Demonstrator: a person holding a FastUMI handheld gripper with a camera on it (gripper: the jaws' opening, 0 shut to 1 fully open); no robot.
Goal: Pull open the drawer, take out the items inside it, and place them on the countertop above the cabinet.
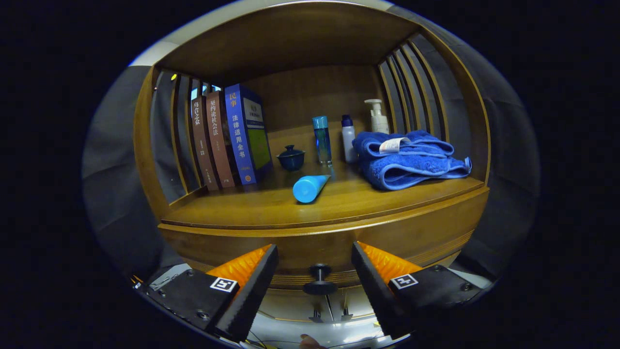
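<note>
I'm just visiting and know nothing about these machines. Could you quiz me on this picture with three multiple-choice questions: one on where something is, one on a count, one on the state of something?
1. Where is the drawer knob?
A. Between the two fingers
B. On the blue towel
C. Behind the books

2. How many books stand on the countertop?
A. One
B. Three
C. Six

3. What state is the gripper in?
A. Shut on the knob
B. Shut on the tube
C. Open, touching nothing

Answers:
1 A, the knob sits in the gap between the fingers, on the drawer front.
2 B, three spines stand side by side, left of the small dark lidded cup.
3 C, the fingers stand wide apart with clear space on each side of the knob.
</note>
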